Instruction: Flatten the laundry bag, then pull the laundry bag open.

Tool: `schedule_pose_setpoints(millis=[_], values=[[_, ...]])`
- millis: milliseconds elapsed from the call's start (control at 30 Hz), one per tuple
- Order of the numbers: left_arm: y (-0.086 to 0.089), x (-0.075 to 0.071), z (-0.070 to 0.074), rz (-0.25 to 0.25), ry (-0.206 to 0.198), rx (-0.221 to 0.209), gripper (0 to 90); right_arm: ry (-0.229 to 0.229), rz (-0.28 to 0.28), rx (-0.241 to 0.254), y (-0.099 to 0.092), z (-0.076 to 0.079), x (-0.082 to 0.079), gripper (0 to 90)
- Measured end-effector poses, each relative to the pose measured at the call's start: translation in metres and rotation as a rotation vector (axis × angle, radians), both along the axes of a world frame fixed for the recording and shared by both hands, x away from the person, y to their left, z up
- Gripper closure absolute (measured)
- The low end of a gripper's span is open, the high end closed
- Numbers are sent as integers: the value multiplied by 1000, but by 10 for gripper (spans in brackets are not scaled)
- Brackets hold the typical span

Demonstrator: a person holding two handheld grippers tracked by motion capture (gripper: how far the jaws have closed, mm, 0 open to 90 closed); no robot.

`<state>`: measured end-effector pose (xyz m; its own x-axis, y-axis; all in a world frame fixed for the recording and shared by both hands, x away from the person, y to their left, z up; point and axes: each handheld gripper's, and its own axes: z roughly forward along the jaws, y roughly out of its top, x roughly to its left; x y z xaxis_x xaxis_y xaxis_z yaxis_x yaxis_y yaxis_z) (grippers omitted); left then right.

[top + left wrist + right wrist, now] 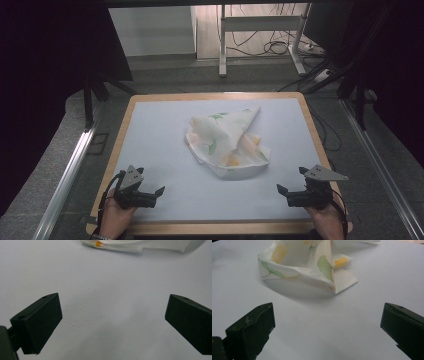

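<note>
Crumpled white cloth with green and yellow leaf print lies ahead of both wide-open, empty grippers, left gripper and right gripper.

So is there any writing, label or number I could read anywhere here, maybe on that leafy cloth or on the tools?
None: no readable text in these pictures.
The cloth bears only printed green and yellow leaves, no words.
The left gripper and right gripper, both open, show plain black jaws without markings.
The table has a plain pale surface and a wooden edge, no label.
</note>
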<state>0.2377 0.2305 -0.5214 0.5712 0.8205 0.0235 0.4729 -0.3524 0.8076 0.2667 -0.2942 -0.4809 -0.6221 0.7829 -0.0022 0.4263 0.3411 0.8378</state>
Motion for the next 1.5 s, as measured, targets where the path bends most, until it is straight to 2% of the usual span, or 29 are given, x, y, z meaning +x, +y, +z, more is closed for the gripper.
schedule_pose_setpoints(millis=[300,533,667,733,900,967,1300,1400,1500], values=[[-1,1,0,0,25,-16,8,20,0,2,1,0,0,0],[-2,1,1,-7,47,-45,16,5,-6,8,4,2,0,0],[-1,1,2,-12,39,-68,15,3,-2,-1,8,1,0,1],[-1,1,2,-13,38,-63,15,6,-1,-4,10,2,0,5],[-1,2,0,-20,17,-5,15,19,5,-20,15,1,1,6],[-1,2,-1,-22,16,2,14,25,7,-22,17,0,3,6],[1,3,-4,-27,30,-2,12,56,17,-33,33,-1,8,0],[1,3,-4,-29,32,-3,11,40,35,-27,39,2,8,0],[2,3,-4,-30,34,-5,11,31,41,-45,46,3,8,0]])
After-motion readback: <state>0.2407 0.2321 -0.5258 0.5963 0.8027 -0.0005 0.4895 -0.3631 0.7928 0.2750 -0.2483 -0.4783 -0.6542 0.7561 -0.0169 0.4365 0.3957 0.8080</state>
